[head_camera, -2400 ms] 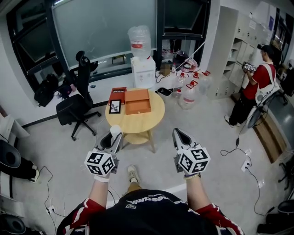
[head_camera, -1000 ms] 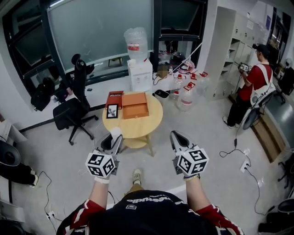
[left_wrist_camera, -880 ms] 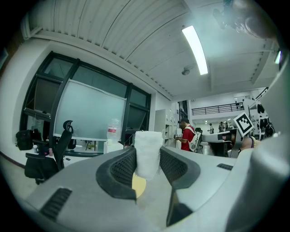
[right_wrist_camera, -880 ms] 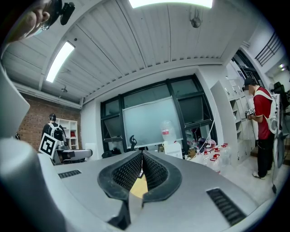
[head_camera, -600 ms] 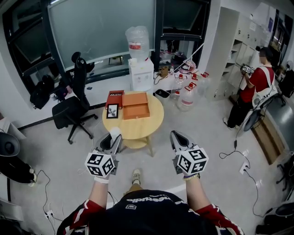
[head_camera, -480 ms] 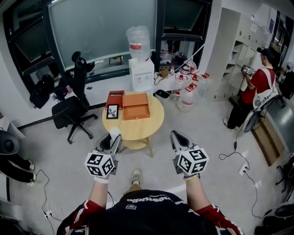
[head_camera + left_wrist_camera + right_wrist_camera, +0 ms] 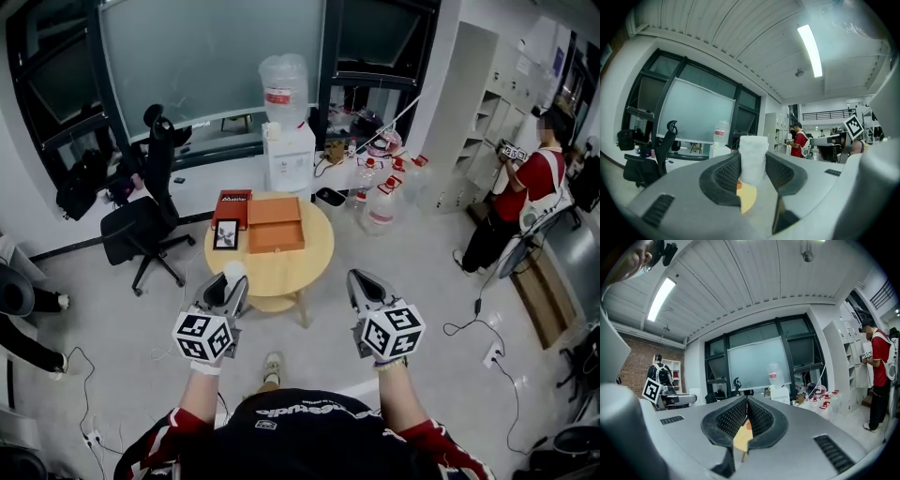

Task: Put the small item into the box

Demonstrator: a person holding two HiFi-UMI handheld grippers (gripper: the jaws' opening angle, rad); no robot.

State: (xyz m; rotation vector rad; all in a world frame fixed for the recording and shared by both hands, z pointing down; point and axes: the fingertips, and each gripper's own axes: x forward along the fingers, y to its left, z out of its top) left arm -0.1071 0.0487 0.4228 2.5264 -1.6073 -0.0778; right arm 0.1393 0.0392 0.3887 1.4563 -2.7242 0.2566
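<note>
my left gripper (image 7: 228,282) clamps a small white foam piece (image 7: 753,159); my right gripper (image 7: 365,283) is closed, empty, both well short of the orange box (image 7: 276,223).

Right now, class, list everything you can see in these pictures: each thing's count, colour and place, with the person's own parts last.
round table: one, light wood, mid-floor
box: one, orange, on the table
red carton: one, red, on the table, left of the box
framed picture: one, black frame, on the table, in front of the carton
office chair: one, black, left of the table
water dispenser: one, white, behind the table
water jugs: several, clear with red caps, right of the dispenser
bystander: one, red shirt, far right
small item: one, white, in the left claw
left claw: one, grey, shut on the small item
right claw: one, grey, shut, empty
</note>
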